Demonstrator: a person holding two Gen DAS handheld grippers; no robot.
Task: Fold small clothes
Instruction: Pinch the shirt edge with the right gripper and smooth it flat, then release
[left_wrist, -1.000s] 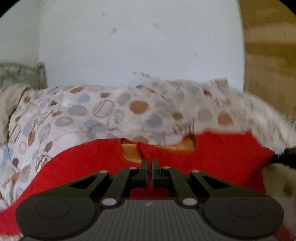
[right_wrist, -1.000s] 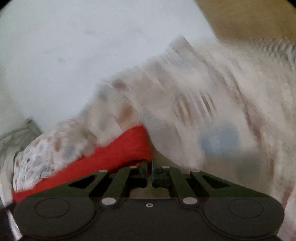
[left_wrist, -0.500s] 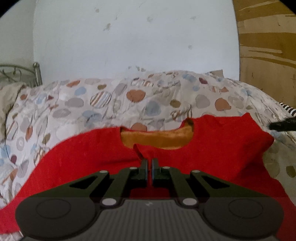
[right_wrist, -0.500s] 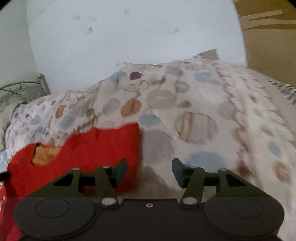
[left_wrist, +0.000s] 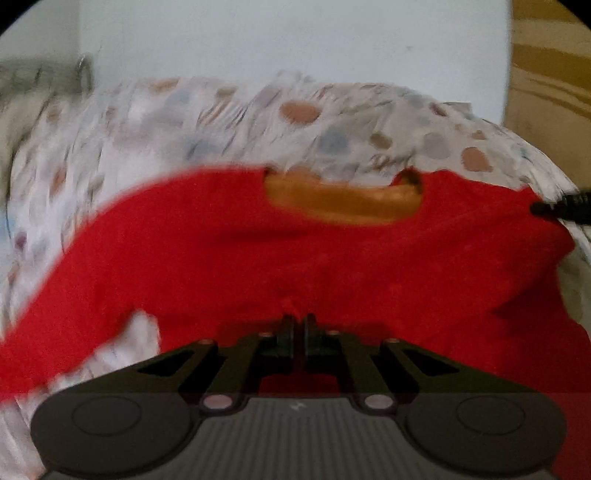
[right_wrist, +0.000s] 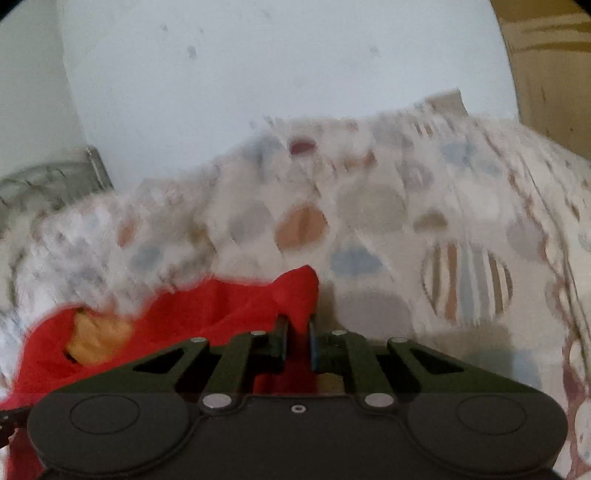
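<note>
left wrist: low, close, wallward | right wrist: same | shared: red garment (left_wrist: 295, 251)

Left gripper (left_wrist: 299, 323): fingers (left_wrist: 286, 332) drawn together, only a thin slit between them, pinching a fold of the red shirt (left_wrist: 295, 251); pointed forward, roughly level. Right gripper (right_wrist: 297, 332): fingers (right_wrist: 280, 336) nearly closed, a strip of the shirt's edge caught between them. In the left wrist view, the right gripper's dark tip (left_wrist: 561, 206) shows at the shirt's far right corner.

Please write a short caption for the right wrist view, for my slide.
Right gripper pinches the red garment's corner over a spotted bedcover.
</note>
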